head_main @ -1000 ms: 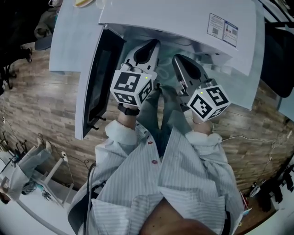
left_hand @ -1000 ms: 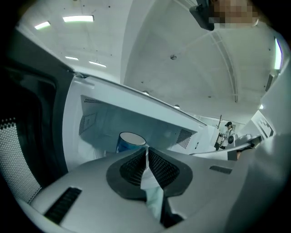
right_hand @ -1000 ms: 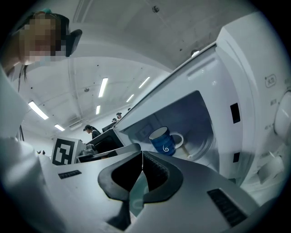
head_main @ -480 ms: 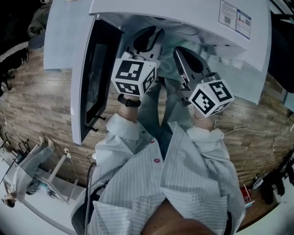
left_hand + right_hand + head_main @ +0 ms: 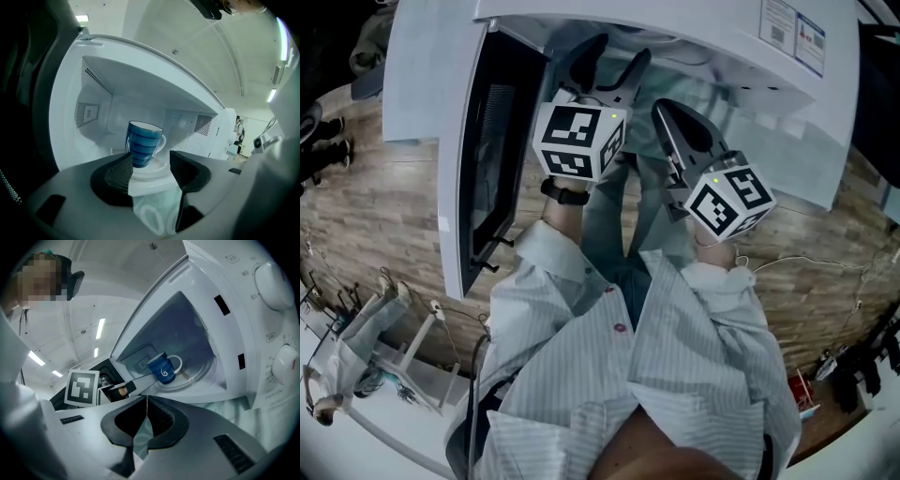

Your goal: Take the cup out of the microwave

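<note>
one blue cup [image 5: 144,143], one open white microwave [image 5: 154,79], two grippers, left gripper [image 5: 151,164], right gripper [image 5: 146,401]

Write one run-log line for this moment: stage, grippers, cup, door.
stage: approach | left gripper: open, jaws just opening, nothing between | right gripper: shut, empty | cup: upright inside microwave, untouched | door: open

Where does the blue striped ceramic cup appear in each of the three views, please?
Head view: not in it; the top of the white microwave covers the cavity.
Left gripper view: the blue striped ceramic cup stands at centre, on the white turntable.
Right gripper view: the cup is just above centre, handle to the right.
Shared landmark: the white microwave, seen in all three.
</note>
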### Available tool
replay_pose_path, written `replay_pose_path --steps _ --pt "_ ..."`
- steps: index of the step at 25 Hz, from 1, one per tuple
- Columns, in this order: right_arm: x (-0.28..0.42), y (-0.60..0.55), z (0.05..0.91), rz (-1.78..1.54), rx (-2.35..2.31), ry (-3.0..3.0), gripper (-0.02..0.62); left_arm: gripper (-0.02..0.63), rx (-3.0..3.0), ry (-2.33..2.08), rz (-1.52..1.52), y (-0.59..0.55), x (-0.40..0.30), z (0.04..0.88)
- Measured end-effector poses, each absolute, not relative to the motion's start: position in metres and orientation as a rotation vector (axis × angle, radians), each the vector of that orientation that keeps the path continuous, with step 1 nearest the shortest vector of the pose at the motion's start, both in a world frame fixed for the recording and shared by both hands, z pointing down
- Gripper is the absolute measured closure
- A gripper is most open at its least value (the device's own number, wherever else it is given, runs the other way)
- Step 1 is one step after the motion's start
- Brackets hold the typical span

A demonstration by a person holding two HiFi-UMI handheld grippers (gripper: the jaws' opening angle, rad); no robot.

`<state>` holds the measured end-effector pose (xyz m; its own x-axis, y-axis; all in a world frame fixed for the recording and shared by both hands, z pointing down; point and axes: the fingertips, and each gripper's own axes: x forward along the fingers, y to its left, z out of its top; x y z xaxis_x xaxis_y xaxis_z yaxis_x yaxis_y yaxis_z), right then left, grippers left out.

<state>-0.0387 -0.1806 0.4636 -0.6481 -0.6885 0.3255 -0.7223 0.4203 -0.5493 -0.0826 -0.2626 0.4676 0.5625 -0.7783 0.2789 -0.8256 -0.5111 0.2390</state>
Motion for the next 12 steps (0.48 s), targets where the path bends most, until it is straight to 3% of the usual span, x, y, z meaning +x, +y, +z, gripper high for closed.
replay_pose_path --steps 12 --pt "-0.033 -0.174 0.473 1.092 1.314 -2.576 0.561 0.265 2.496 -1.337 0.262 -0.29 -0.078 0.475"
